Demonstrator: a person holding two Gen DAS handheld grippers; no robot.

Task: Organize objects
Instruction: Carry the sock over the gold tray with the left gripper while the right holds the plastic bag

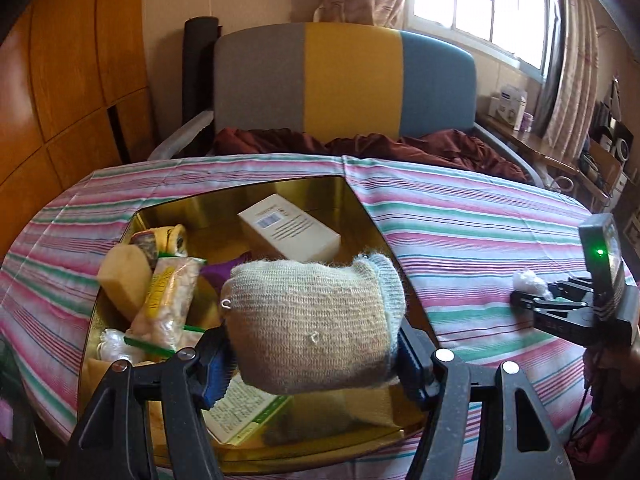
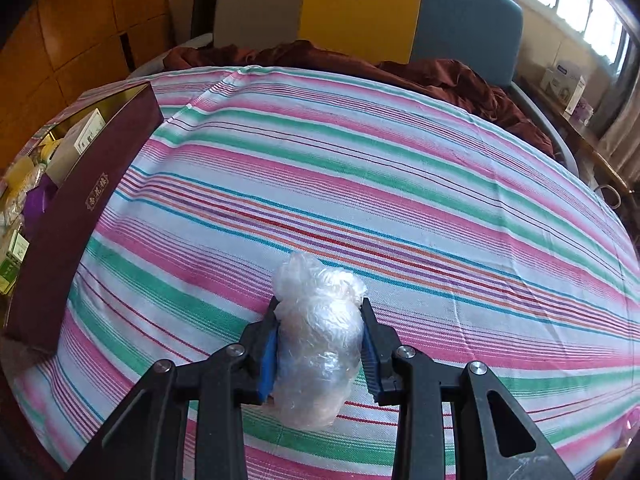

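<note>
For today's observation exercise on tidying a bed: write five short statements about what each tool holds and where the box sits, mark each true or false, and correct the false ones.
1. The left tool grips a knitted bundle. True.
2. The right tool is empty. False: it is shut on a clear plastic bundle.
3. The gold-lined box holds a white carton. True.
4. The striped sheet is plain blue. False: pink, green and white stripes.
5. The knitted bundle lies on the sheet. False: it is held over the box.
</note>
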